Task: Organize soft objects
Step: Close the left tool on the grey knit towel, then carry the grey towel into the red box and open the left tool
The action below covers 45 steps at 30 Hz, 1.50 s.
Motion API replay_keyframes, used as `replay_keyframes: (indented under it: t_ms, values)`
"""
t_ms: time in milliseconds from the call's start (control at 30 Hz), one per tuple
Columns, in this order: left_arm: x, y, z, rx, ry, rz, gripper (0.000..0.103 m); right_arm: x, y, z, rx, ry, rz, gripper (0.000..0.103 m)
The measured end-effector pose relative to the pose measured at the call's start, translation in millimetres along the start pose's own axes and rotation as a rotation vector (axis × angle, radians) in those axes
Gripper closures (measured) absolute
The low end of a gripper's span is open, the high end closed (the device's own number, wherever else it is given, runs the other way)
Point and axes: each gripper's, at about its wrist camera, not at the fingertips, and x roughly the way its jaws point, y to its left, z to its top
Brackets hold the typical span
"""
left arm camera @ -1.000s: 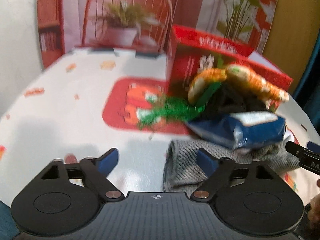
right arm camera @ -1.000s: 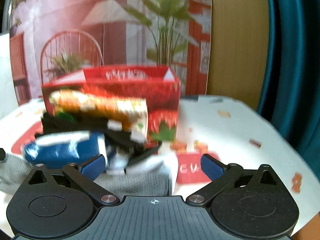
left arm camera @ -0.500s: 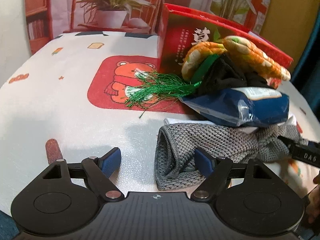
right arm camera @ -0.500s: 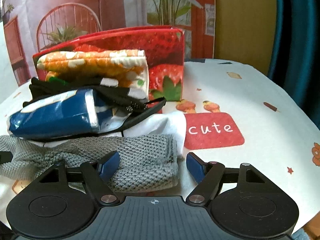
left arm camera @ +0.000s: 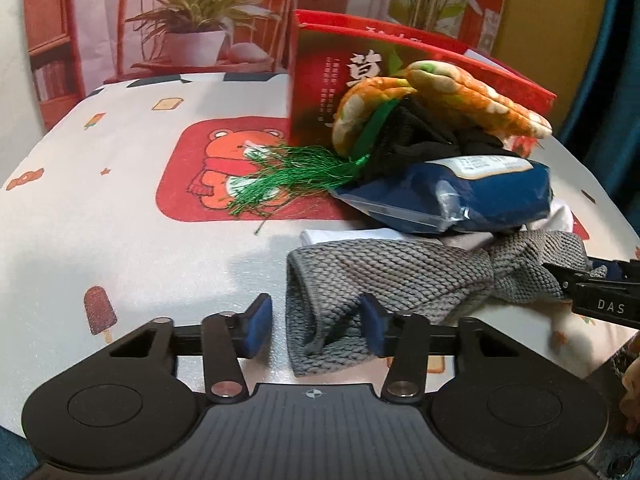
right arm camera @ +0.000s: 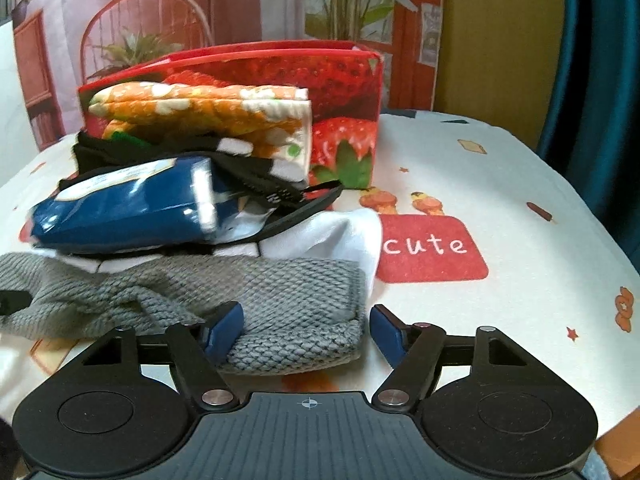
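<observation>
The left gripper (left arm camera: 316,320) and right gripper (right arm camera: 306,330), jaws just closing, each straddle an end of the grey knit cloth (left arm camera: 384,280), not yet pinching. The cloth lies on the surface (left arm camera: 140,240), beneath a blue packet (right arm camera: 128,204), likely to be pulled free.

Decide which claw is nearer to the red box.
Neither clearly: both claws are at the grey cloth, the pile between them and the red box. Left claw straddles one end, right claw the other, both closing.
</observation>
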Motion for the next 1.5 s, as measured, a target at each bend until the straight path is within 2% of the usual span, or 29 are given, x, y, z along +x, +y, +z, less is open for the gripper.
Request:
replay_keyframes:
  t_ms: [167, 400, 467, 533, 567, 600, 633, 733, 767, 1000, 1133, 1267, 1500]
  values:
    - [0.8, 3.9, -1.3, -0.025, 0.010, -0.009, 0.052, -4.5, 1.5, -0.9, -0.007, -0.002, 0.023, 0.045]
    - [1.1, 6.4, -4.1, -0.041, -0.007, -0.018, 0.050, -1.2, -7.6, -1.4, 0.037, 0.000, 0.058, 0.046]
    - [1.1, 7.2, -3.7, -0.042, -0.007, -0.029, 0.054, -0.6, -11.1, -1.6, 0.057, -0.003, 0.072, 0.046]
    - [-0.3, 8.0, -3.7, -0.046, -0.008, -0.066, 0.071, -1.3, -13.1, -2.3, 0.074, -0.005, 0.080, 0.048]
    - [-2.1, 6.7, -4.1, -0.039, -0.013, -0.064, 0.074, -1.9, -13.9, -2.3, 0.080, -0.006, 0.079, 0.053]
    - [-3.6, 4.6, -4.2, -0.024, -0.019, -0.064, 0.084, -3.3, -15.1, -2.2, 0.086, -0.007, 0.074, 0.058]
    - [-5.7, 2.3, -4.3, -0.009, -0.024, -0.058, 0.091, -4.4, -16.0, -2.2, 0.092, -0.009, 0.077, 0.067]
    - [-12.1, 0.0, -3.8, 0.011, -0.044, -0.051, 0.091, -9.1, -20.4, -2.1, 0.118, -0.017, 0.109, 0.089]
    - [-14.7, 0.4, -3.7, 0.010, -0.052, -0.053, 0.091, -11.1, -20.9, -2.0, 0.126, -0.020, 0.118, 0.093]
    - [-29.4, 6.3, -0.5, -0.021, -0.109, -0.074, 0.092, -42.0, -9.9, 0.8, 0.073, -0.163, 0.124, 0.095]
    - [-44.0, -2.0, 0.5, 0.026, -0.154, -0.093, 0.092, -56.6, -4.8, 5.7, 0.054, -0.228, 0.125, 0.095]
    - [-54.1, -9.0, -0.7, 0.060, -0.173, -0.135, 0.092, -73.9, -5.9, 8.6, 0.056, -0.268, 0.124, 0.096]
    - [-62.8, -0.6, 7.1, 0.000, -0.222, -0.147, 0.092, -91.6, -9.1, 16.3, 0.064, -0.318, 0.114, 0.096]
